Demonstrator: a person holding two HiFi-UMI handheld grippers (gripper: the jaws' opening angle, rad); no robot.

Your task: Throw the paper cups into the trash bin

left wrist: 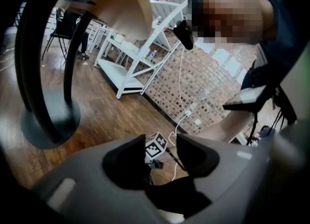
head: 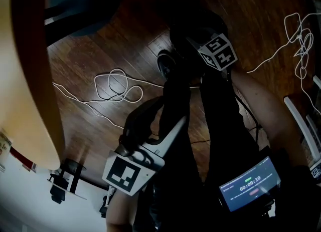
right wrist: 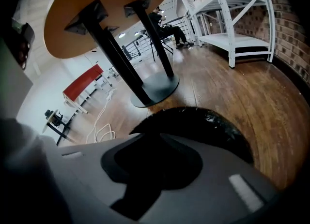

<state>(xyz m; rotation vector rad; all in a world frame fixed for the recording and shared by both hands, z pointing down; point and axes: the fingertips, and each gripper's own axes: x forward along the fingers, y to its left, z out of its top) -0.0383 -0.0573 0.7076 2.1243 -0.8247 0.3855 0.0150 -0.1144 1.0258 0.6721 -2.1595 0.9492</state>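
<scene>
No paper cup shows in any view. The black trash bin (right wrist: 213,126), lined with a dark bag, stands on the wood floor right under my right gripper (right wrist: 152,155). That gripper's dark pads merge with the black bin behind them, so any gap is hidden; nothing pale lies between them. In the head view its marker cube (head: 218,50) hangs over a dark shape on the floor. My left gripper (left wrist: 161,153) sits lower left in the head view (head: 158,113) with its jaws apart and empty. Through its gap I see the right gripper's marker cube (left wrist: 156,145).
A round wooden table (head: 30,75) on black legs with a disc base (right wrist: 155,90) stands close on the left. White cables (head: 118,85) loop over the floor. A white shelf rack (right wrist: 227,20) and a brick wall (left wrist: 203,82) lie beyond. A lit screen (head: 249,183) is at lower right.
</scene>
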